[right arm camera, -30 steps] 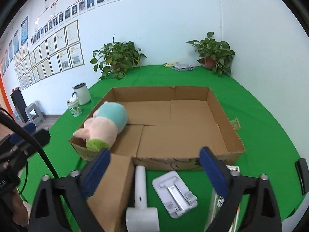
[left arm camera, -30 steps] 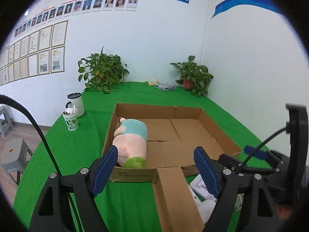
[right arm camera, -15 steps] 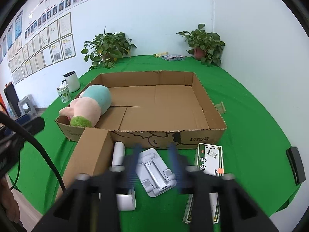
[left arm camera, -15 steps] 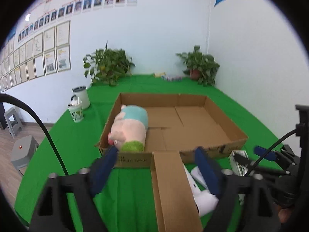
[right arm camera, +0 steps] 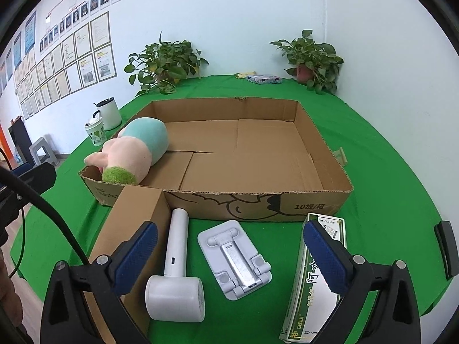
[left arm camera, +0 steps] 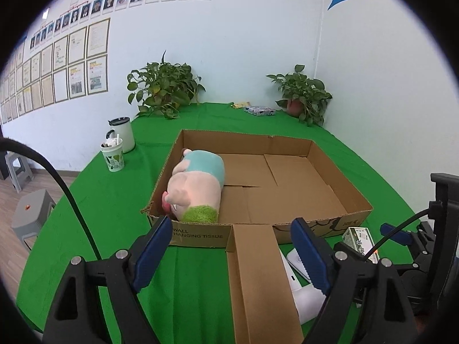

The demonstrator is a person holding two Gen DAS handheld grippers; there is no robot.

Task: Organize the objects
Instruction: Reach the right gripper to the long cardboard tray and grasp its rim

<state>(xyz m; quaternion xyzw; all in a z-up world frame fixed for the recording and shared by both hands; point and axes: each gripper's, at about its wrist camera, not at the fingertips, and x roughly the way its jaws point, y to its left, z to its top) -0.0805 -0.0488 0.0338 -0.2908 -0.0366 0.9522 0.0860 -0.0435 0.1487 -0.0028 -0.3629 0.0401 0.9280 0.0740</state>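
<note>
plush toy [right arm camera: 134, 149] in box [right arm camera: 315, 203] (left side), stand [right arm camera: 235, 261] outside

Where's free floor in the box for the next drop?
Cardboard box: bare floor from the plush toy across to the right wall. Crowded: front strip on the green cloth, with handheld white device, phone stand, green carton.

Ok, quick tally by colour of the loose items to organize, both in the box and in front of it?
Pink and teal: 1, the plush toy, lying in the cardboard box.
White: 2, the handheld device and the folding stand, both on the green cloth.
Green and white: 1, the carton, also on the cloth.
Total: 4.
</note>
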